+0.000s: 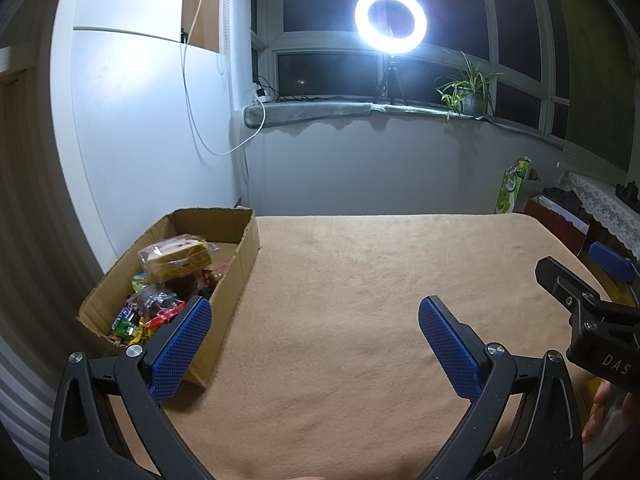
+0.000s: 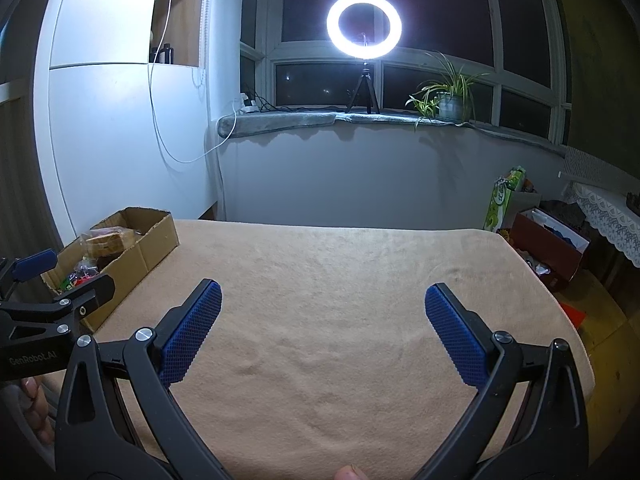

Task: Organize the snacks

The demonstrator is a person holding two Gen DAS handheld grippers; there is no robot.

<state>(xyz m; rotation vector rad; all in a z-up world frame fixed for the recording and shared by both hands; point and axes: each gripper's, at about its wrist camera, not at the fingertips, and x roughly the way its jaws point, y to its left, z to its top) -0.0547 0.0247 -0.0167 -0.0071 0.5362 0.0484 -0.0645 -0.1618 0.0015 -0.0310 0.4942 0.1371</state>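
Note:
A cardboard box stands at the table's left edge and holds several wrapped snacks, with a clear pack of cake on top. The same box shows at the left in the right wrist view. My left gripper hovers open over the tan cloth, its left pad just right of the box's near corner, with nothing between the fingers. My right gripper is open too, empty, above the middle of the cloth. Each gripper appears at the edge of the other's view.
A tan cloth covers the table. Behind it are a grey wall, a sill with a ring light on a tripod and a potted plant. Bags and a red box sit on the floor at right.

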